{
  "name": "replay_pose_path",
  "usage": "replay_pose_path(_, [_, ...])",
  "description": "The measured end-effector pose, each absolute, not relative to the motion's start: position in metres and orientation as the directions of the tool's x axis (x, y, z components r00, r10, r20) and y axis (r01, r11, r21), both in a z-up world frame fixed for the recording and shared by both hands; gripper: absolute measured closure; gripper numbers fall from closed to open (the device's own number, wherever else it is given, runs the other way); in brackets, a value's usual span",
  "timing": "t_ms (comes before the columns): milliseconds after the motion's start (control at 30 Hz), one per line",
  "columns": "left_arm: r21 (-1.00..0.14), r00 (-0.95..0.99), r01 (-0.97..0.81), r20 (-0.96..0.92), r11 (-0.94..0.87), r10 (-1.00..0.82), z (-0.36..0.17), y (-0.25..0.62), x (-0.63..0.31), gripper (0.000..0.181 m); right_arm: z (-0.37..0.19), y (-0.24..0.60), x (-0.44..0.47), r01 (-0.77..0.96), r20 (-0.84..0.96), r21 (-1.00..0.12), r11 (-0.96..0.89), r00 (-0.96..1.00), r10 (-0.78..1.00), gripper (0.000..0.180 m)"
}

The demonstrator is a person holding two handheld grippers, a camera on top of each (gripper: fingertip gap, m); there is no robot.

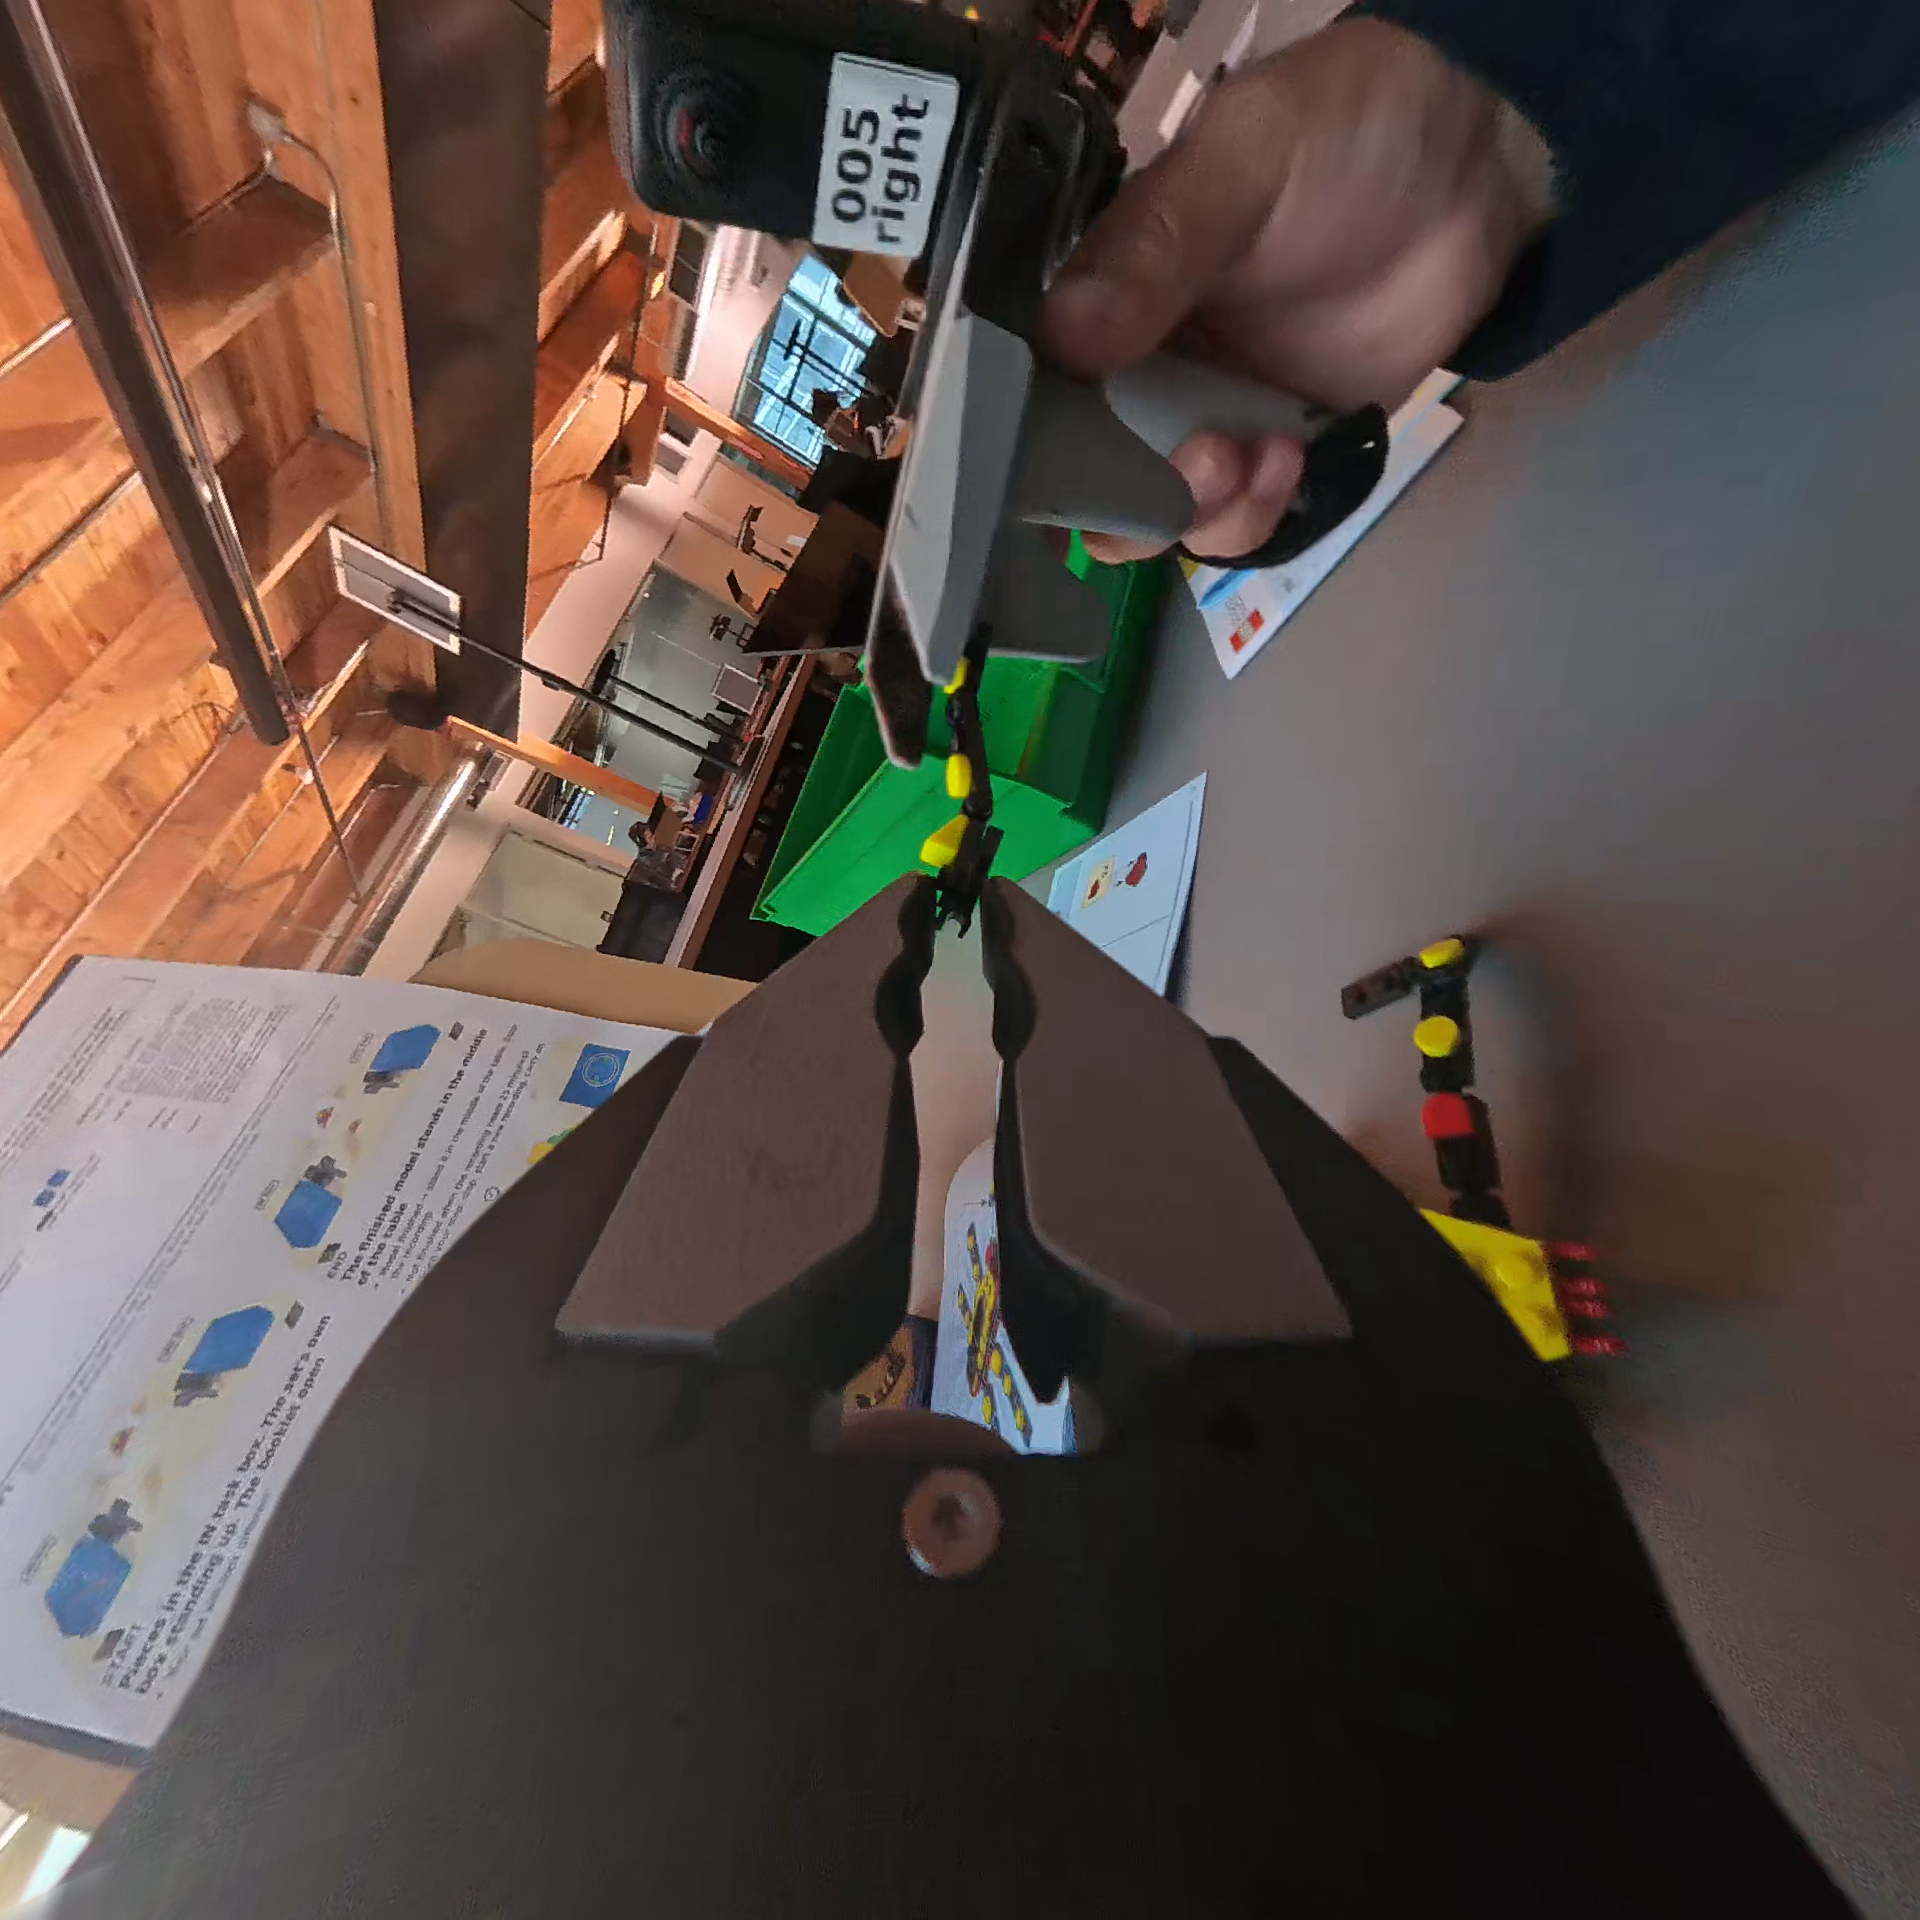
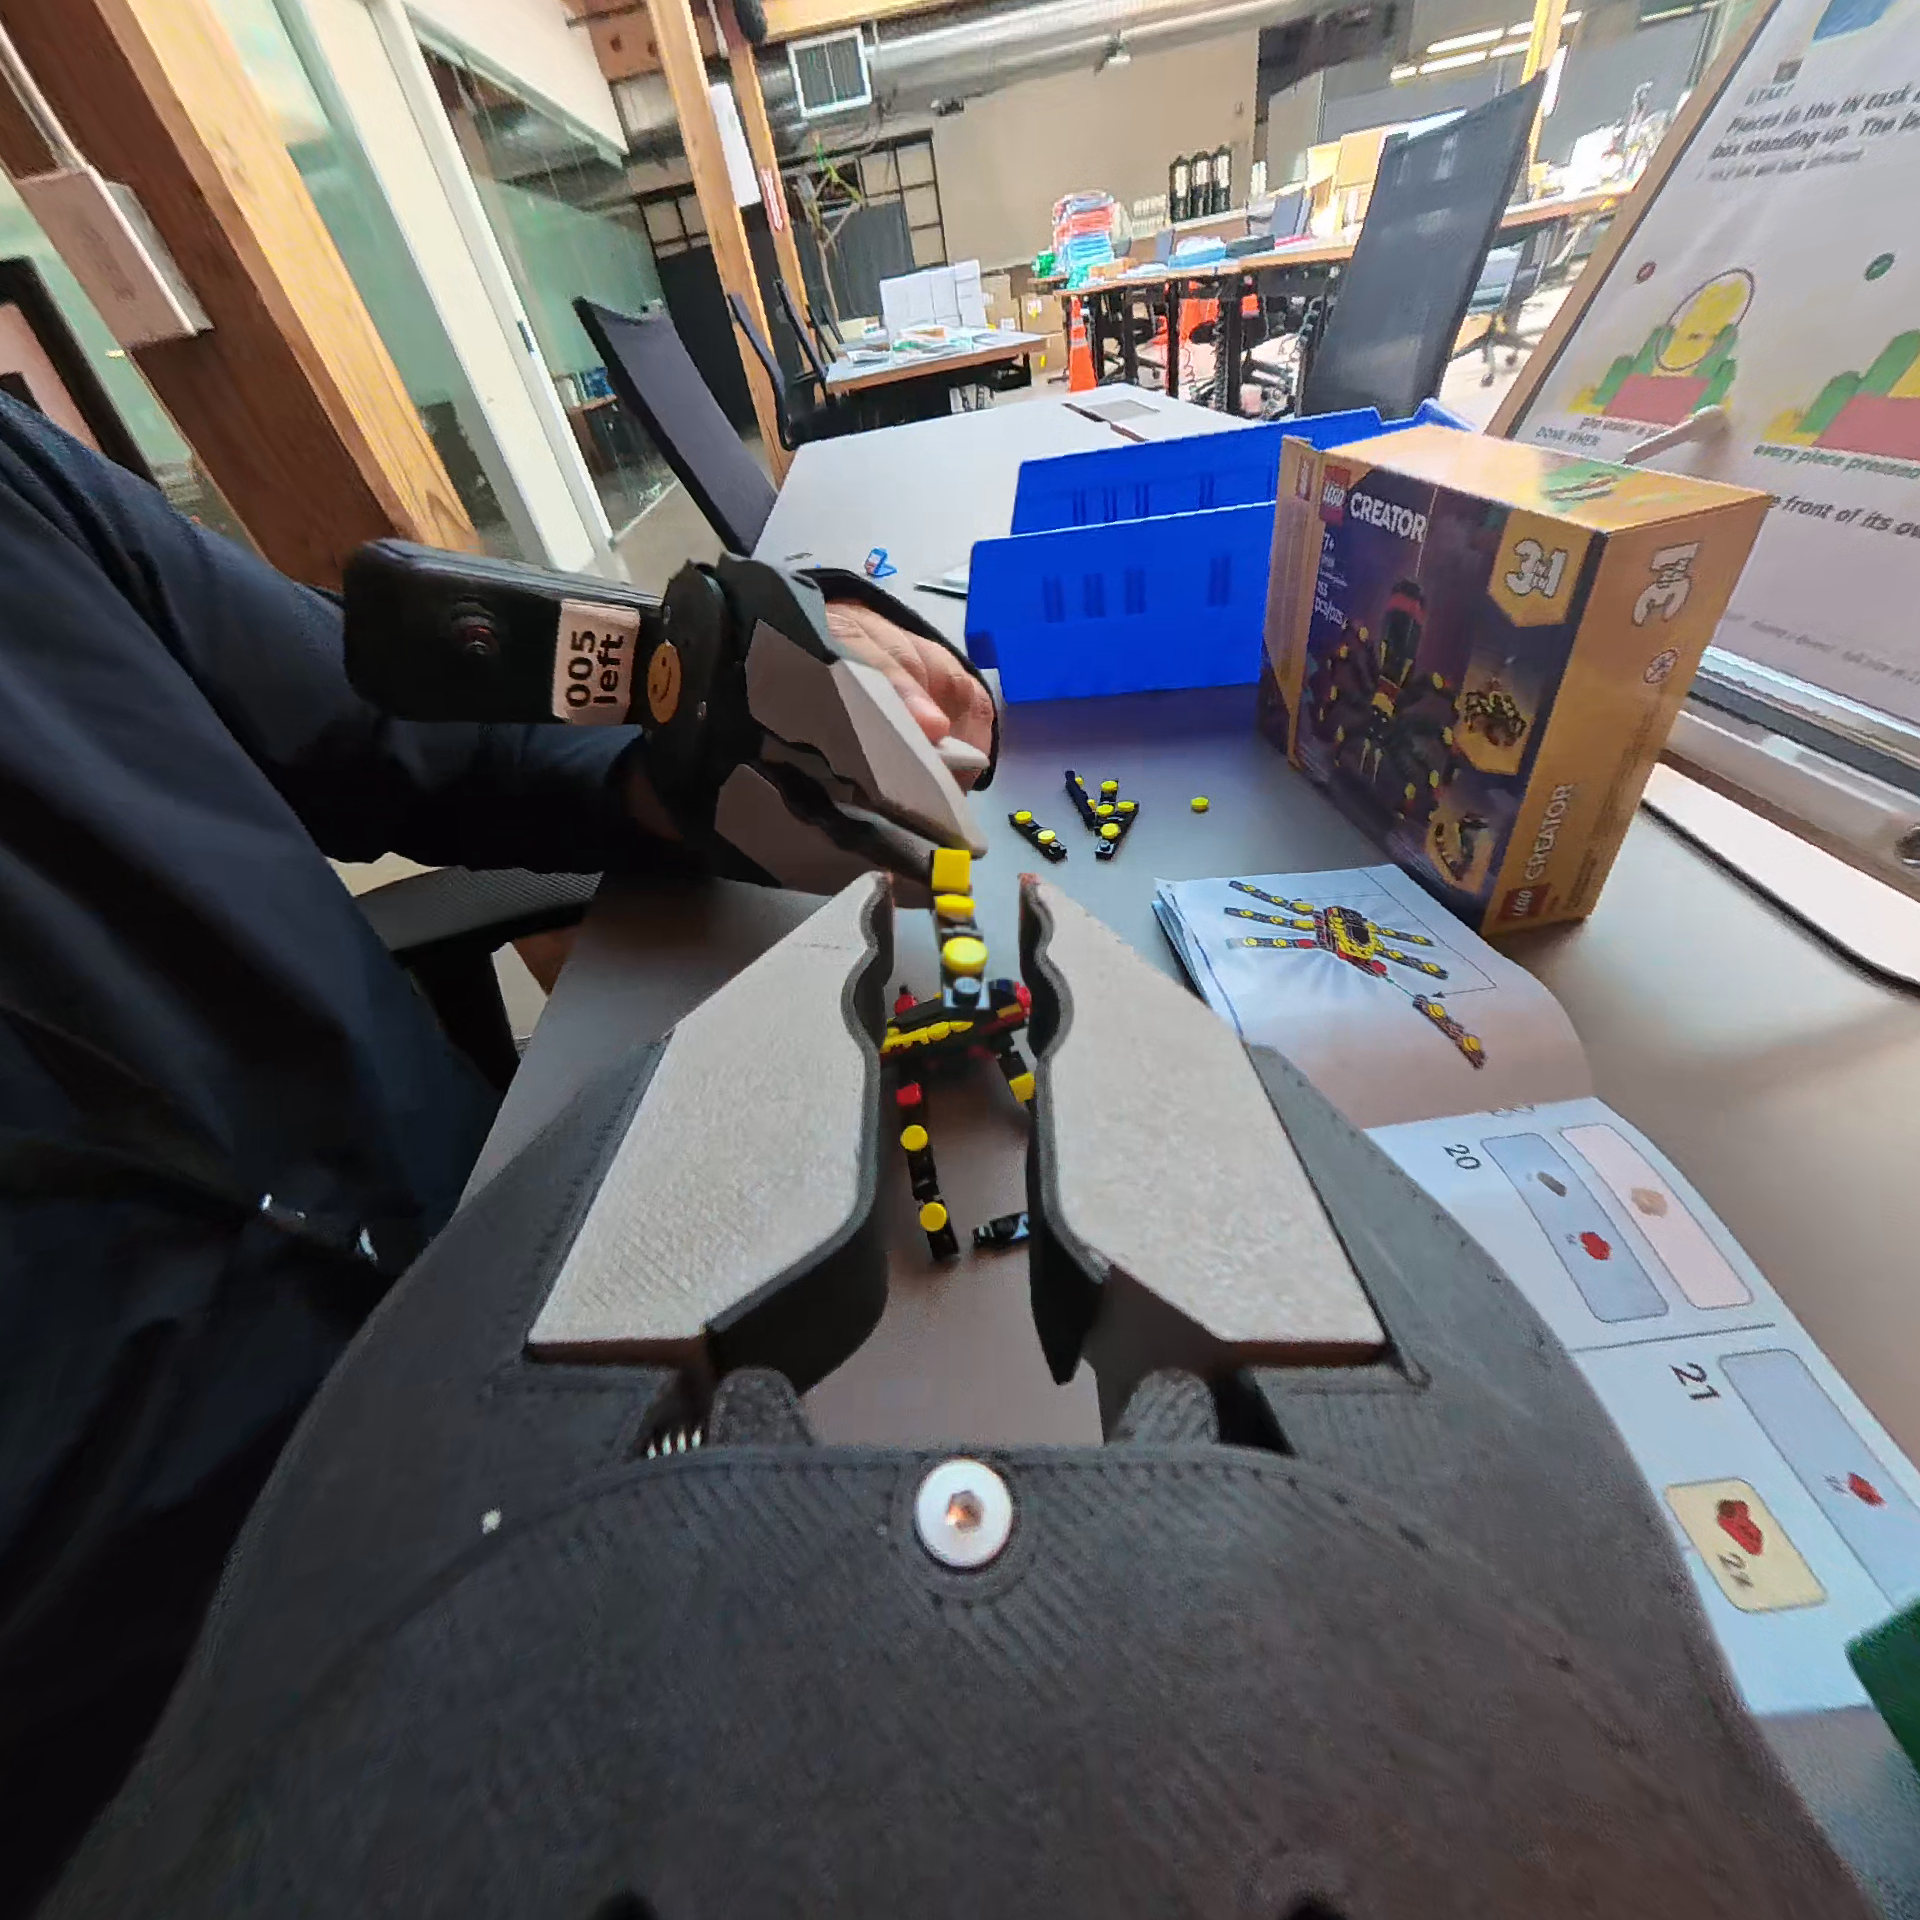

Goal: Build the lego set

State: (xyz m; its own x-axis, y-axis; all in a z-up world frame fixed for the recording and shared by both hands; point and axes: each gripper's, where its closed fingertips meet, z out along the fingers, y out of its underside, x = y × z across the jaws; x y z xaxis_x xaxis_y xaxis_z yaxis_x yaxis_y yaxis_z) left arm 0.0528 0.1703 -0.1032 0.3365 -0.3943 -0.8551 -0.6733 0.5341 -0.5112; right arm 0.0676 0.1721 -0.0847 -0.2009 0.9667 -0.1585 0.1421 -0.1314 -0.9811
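Above the grey table (image 2: 1714,1049), my left tongs (image 1: 954,902) clenched one end of a black-and-yellow leg strip (image 1: 964,790); my right tongs (image 2: 954,891) stood released around its other end. The half-built spider (image 2: 961,1029) lay on the table below, near the set's box (image 2: 1496,675).

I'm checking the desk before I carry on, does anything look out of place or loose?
Mostly tidy. One small yellow round stud lies alone on the grey table, apart from the cluster of black and yellow leg pieces near the set's box. A tiny black piece also sits loose beside the spider model.
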Motion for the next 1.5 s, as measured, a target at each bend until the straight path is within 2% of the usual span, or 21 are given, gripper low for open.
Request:
replay_pose_path(100, [-0.496,0.327,-0.683,-0.864,0.536,-0.383,-0.102,0.170,0.053,0.175,-0.092,0.173,0.068,0.180,-0.122,-0.980,-0.088,-0.185,0.975,0.174])
replay_pose_path(200, [-0.496,0.329,-0.688,-0.864,0.530,-0.381,-0.103,0.171,0.051,0.175,-0.094,0.173,0.066,0.184,-0.108,-0.980,-0.075,-0.177,0.978,0.174])
replay_pose_path(367, [-0.583,0.455,-0.637,-0.813,0.505,-0.364,-0.084,0.176,0.047,0.176,-0.092,0.172,0.063,0.141,-0.147,-0.983,-0.122,-0.186,0.971,0.175])
replay_pose_path(500, [-0.606,0.478,-0.618,-0.795,0.500,-0.373,-0.082,0.176,0.046,0.175,-0.102,0.167,0.055,0.182,-0.154,-0.976,-0.119,-0.193,0.969,0.174])
replay_pose_path(600, [-0.589,0.435,-0.624,-0.808,0.513,-0.397,-0.088,0.175,0.047,0.175,-0.104,0.168,0.056,0.204,-0.157,-0.972,-0.117,-0.192,0.969,0.171])
replay_pose_path(667, [-0.555,0.389,-0.644,-0.830,0.526,-0.399,-0.095,0.173,0.049,0.175,-0.097,0.171,0.058,0.176,-0.173,-0.974,-0.139,-0.193,0.966,0.156])
replay_pose_path(700, [-0.534,0.359,-0.663,-0.842,0.525,-0.403,-0.101,0.173,0.050,0.175,-0.094,0.171,0.059,0.165,-0.186,-0.974,-0.154,-0.201,0.962,0.155])
replay_pose_path(833, [-0.477,0.314,-0.698,-0.874,0.534,-0.370,-0.108,0.173,0.055,0.175,-0.105,0.169,0.053,0.219,-0.206,-0.962,-0.163,-0.189,0.960,0.158])
replay_pose_path(967, [-0.460,0.309,-0.705,-0.884,0.540,-0.351,-0.108,0.173,0.056,0.175,-0.112,0.165,0.047,0.249,-0.190,-0.958,-0.142,-0.182,0.965,0.173])
replay_pose_path(1167, [-0.470,0.287,-0.711,-0.873,0.523,-0.395,-0.116,0.173,0.054,0.175,-0.121,0.164,0.046,0.303,-0.147,-0.949,-0.091,-0.169,0.975,0.175])
replay_pose_path(1267, [-0.552,0.294,-0.725,-0.789,0.413,-0.539,-0.130,0.172,0.040,0.171,-0.142,0.167,0.048,0.414,-0.059,-0.910,0.004,-0.139,0.989,0.175])
replay_pose_path(1400, [-0.728,0.427,-0.676,-0.510,0.112,-0.746,-0.142,0.163,-0.004,0.162,-0.174,0.160,0.044,0.548,0.042,-0.825,0.142,-0.191,0.981,0.175])
replay_pose_path(1500, [-0.780,0.485,-0.618,-0.283,-0.096,-0.827,-0.158,0.147,-0.026,0.160,-0.190,0.157,0.036,0.596,0.117,-0.766,0.243,-0.242,0.963,0.175])
